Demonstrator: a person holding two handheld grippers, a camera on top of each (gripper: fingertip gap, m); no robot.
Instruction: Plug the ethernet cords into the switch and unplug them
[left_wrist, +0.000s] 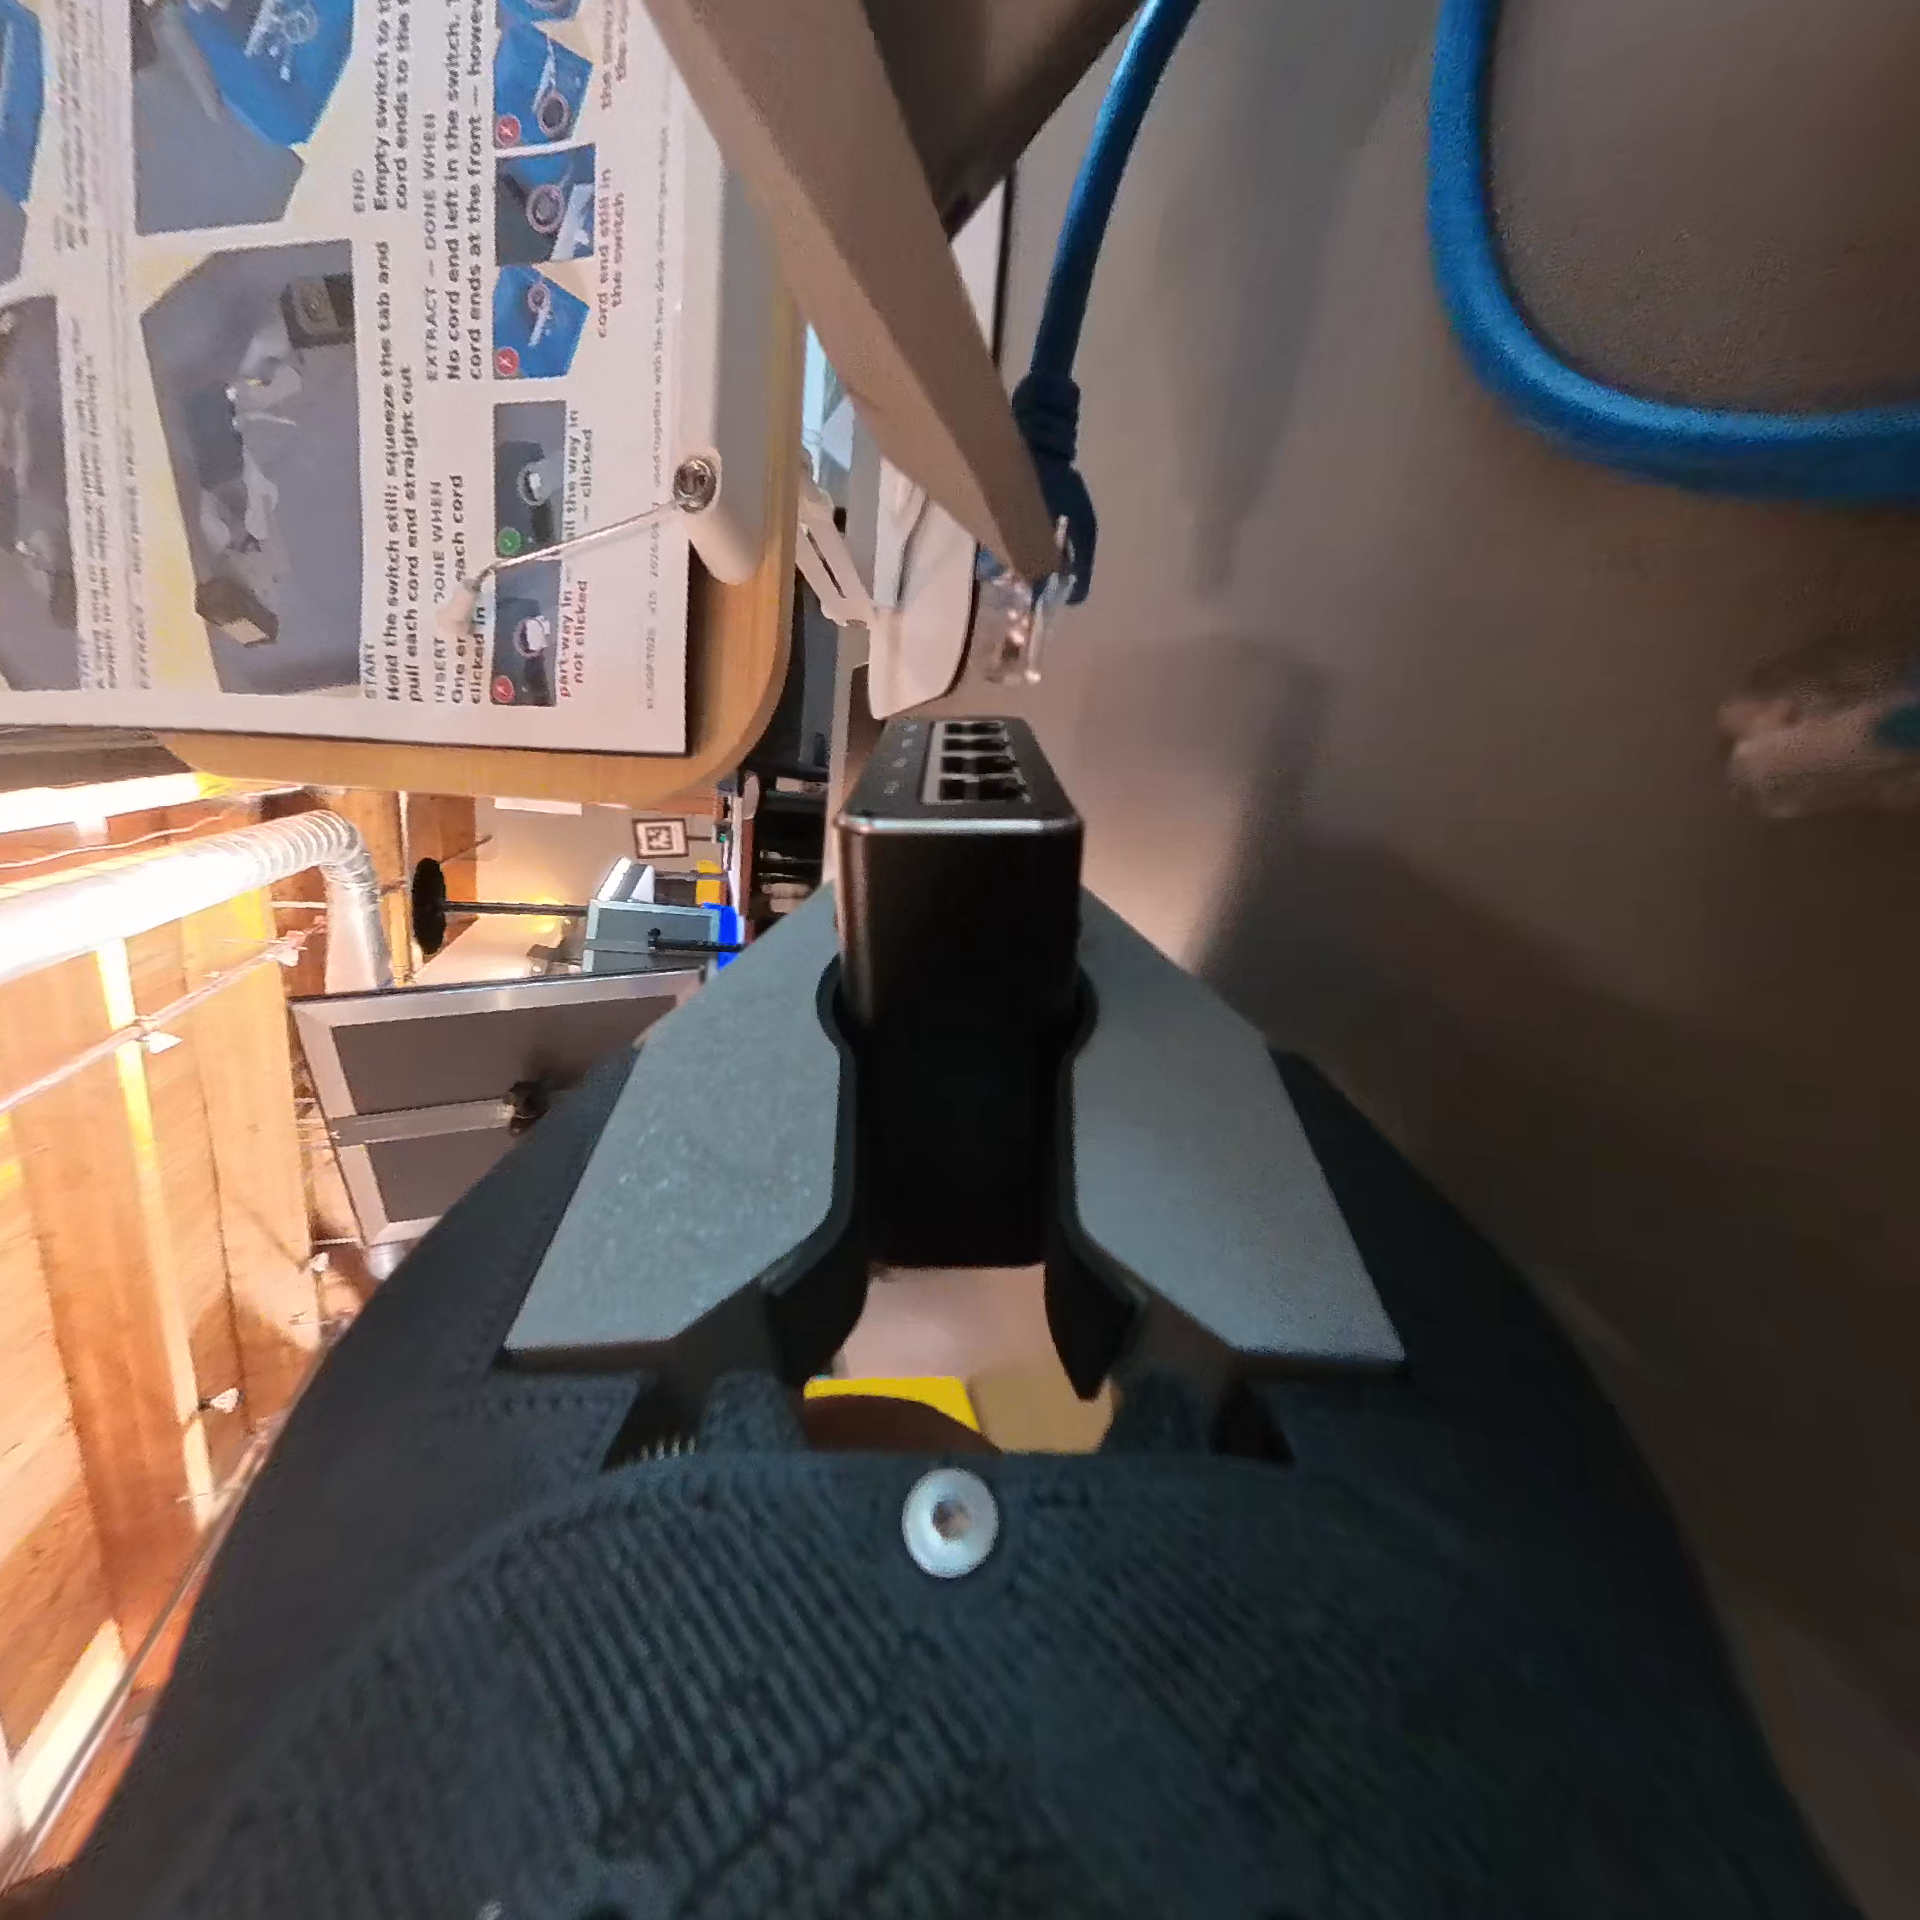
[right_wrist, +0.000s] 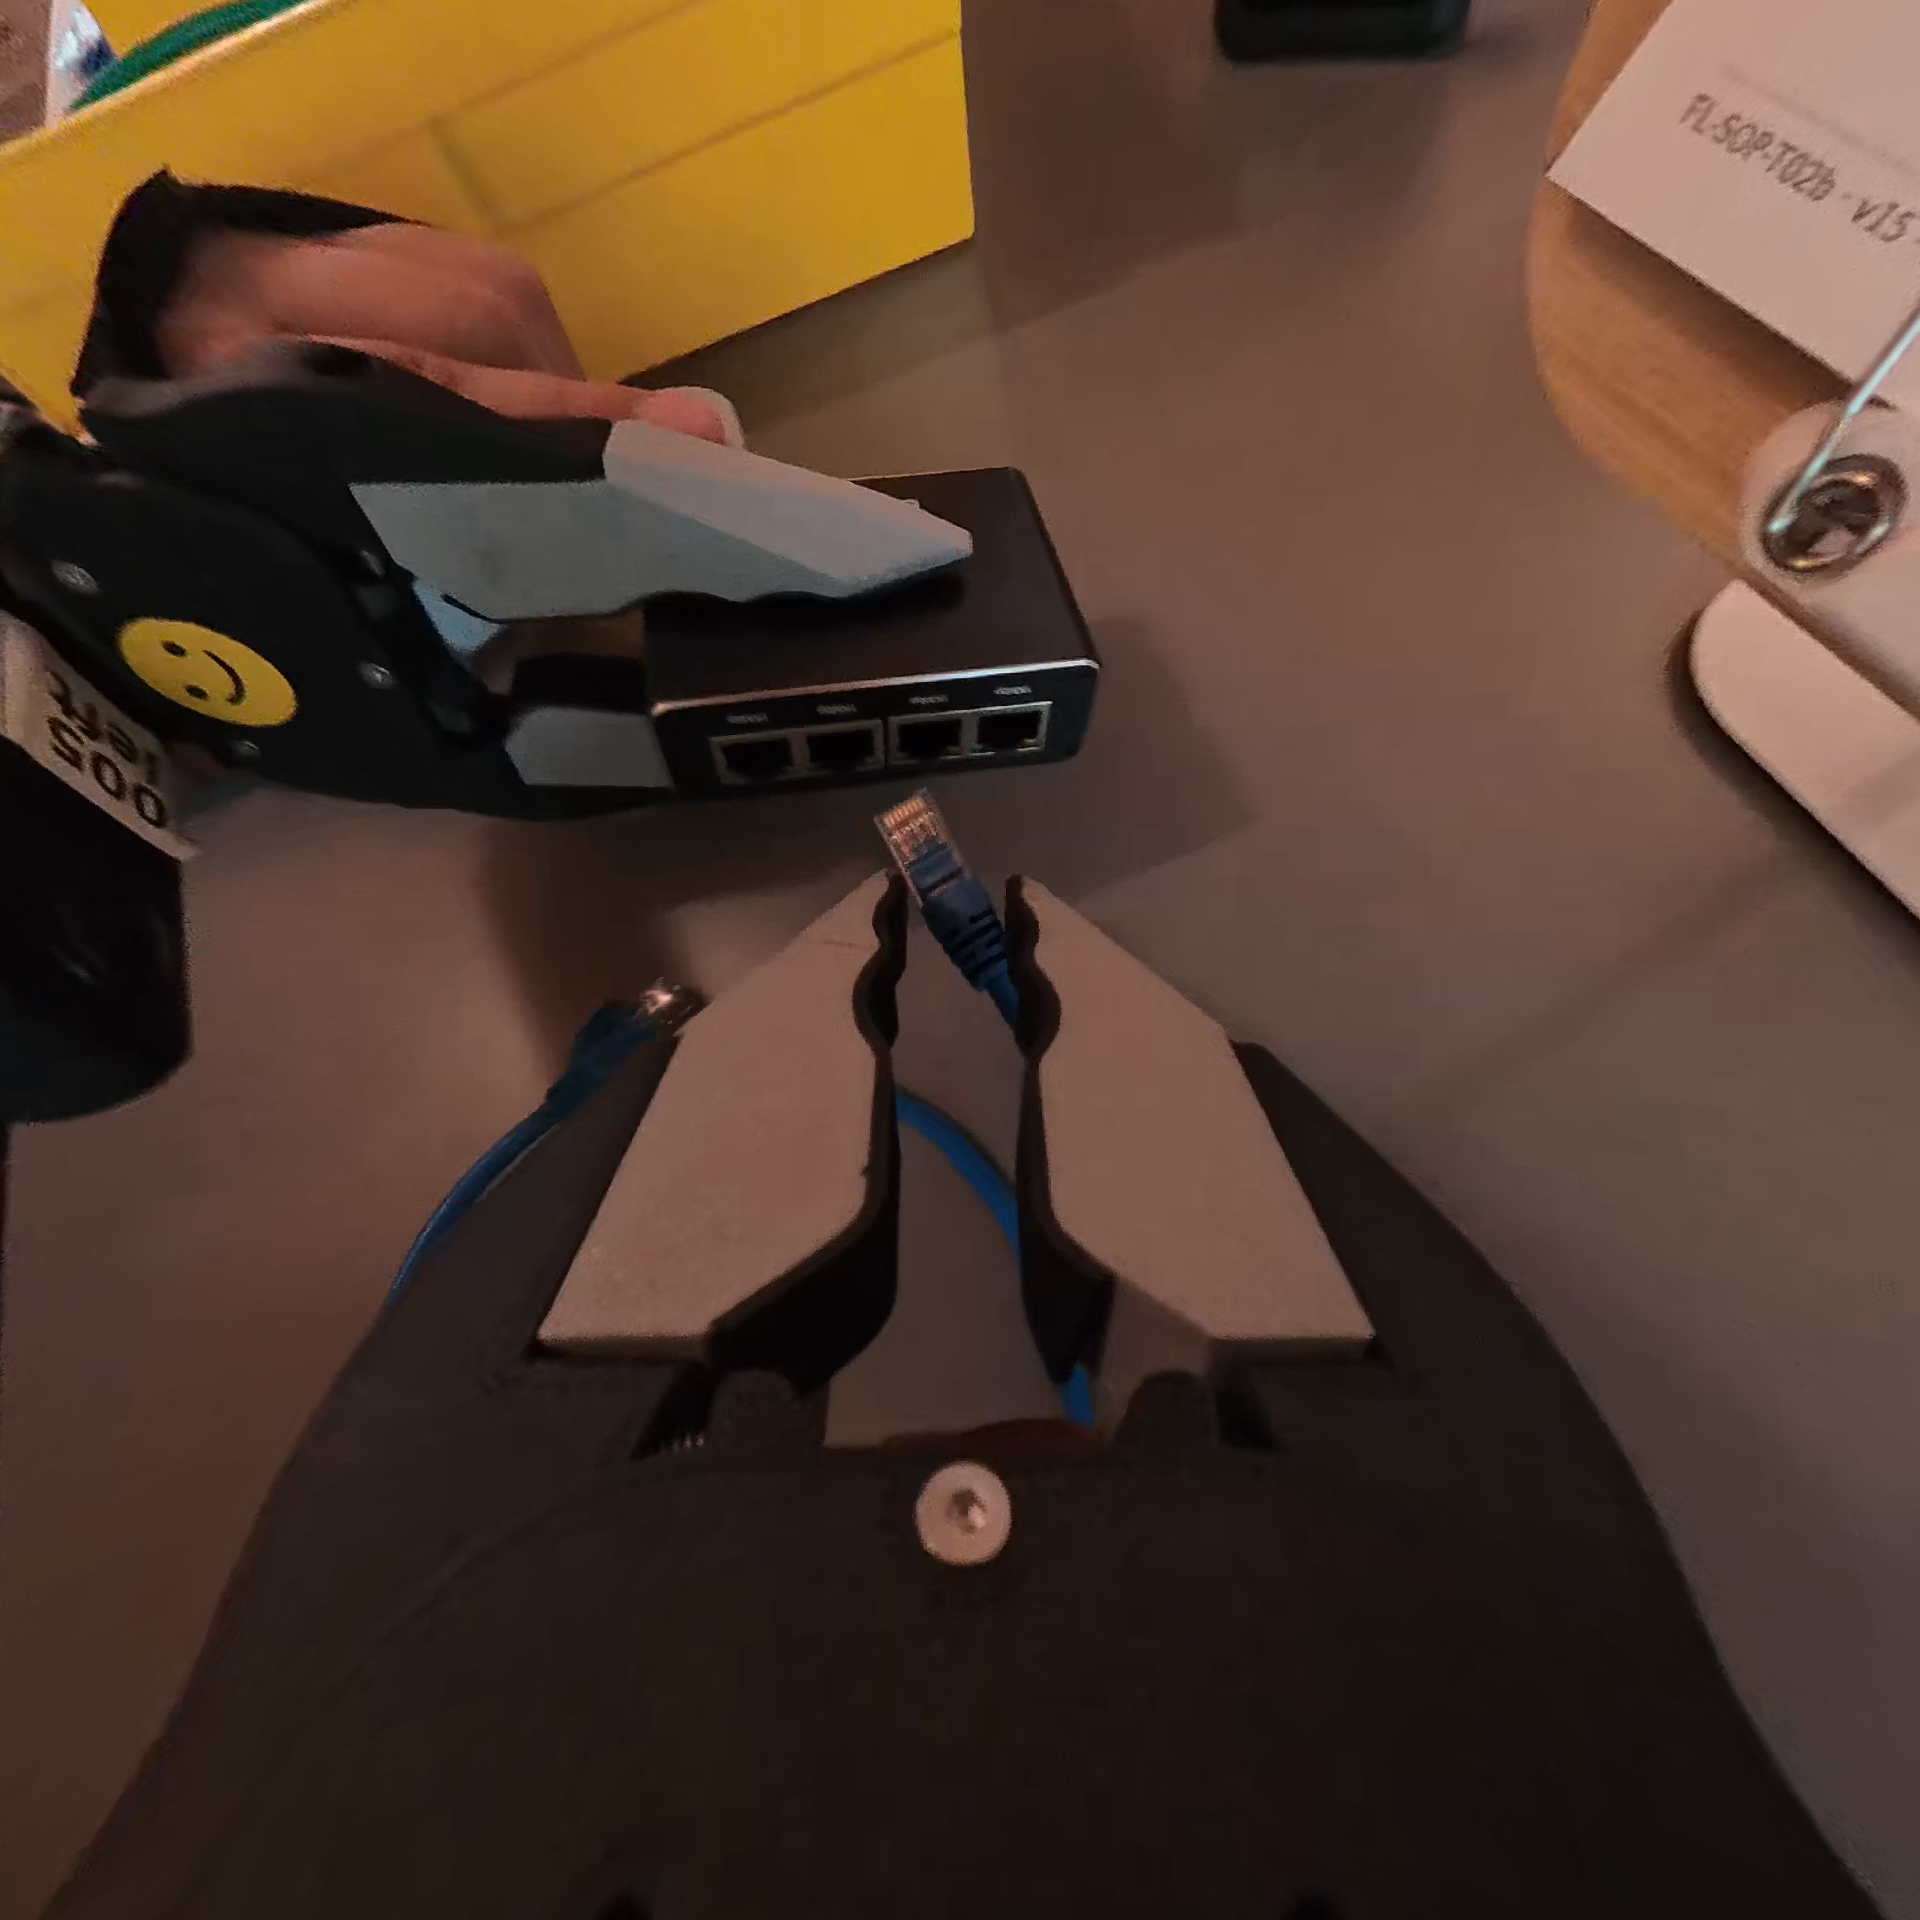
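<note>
Left wrist view, left gripper (left_wrist: 958, 1049): its two grey fingers (left_wrist: 717, 1153) are seen clenched on the sides of a black switch (left_wrist: 958, 997), which is held end-on between them.
Left wrist view, switch: a row of ports is shown on its far face, turned toward the plug.
Left wrist view, cord: a blue ethernet cord (left_wrist: 1070, 312) is seen hanging just beyond the switch, its clear plug (left_wrist: 1023, 613) near the ports but apart from them; a loop of the same blue cord is shown at the upper right.
Left wrist view, surroundings: a printed instruction sheet (left_wrist: 343, 364) is held on a wooden board (left_wrist: 727, 727) at the left.

Right wrist view, right gripper (right_wrist: 954, 904): its fingers (right_wrist: 764, 1143) are seen closed around the blue boot of the cord (right_wrist: 966, 925), the plug (right_wrist: 912, 826) sticking out past the tips.
Right wrist view, plug: it is pointed at the four ports and lies just short of them, not inserted.
Right wrist view, switch (right_wrist: 883, 665): it is gripped from the left by the left gripper (right_wrist: 665, 592), one finger across its top, low over the grey surface (right_wrist: 1351, 935).
Right wrist view, second plug end (right_wrist: 655, 1008): it is seen lying on the surface beside the right gripper.
Right wrist view, surroundings: a yellow box (right_wrist: 623, 135) is seen behind the switch.
</note>
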